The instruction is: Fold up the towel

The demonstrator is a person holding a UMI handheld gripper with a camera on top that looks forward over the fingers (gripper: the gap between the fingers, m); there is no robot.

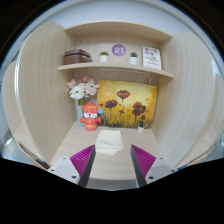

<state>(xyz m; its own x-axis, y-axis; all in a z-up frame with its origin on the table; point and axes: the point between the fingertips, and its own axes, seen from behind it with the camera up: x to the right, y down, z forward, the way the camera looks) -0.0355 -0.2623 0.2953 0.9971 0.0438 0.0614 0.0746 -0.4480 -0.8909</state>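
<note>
claw [112,163] gaping wide, gripping nothing | towel [109,142] lying just ahead on tabletop [110,170] | likely soft, light, limp; pinching a near corner

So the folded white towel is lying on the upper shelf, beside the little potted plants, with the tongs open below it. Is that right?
Not quite. The gripper view shows the white towel lying on the table, just ahead of the open tongs, below the flower painting. The potted plants do stand on the upper shelf.

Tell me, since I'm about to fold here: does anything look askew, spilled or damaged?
Nothing stands out. The towel lies on the table ahead of the open gripper. The shelf items, the toy and the flower picture stand upright.
</note>
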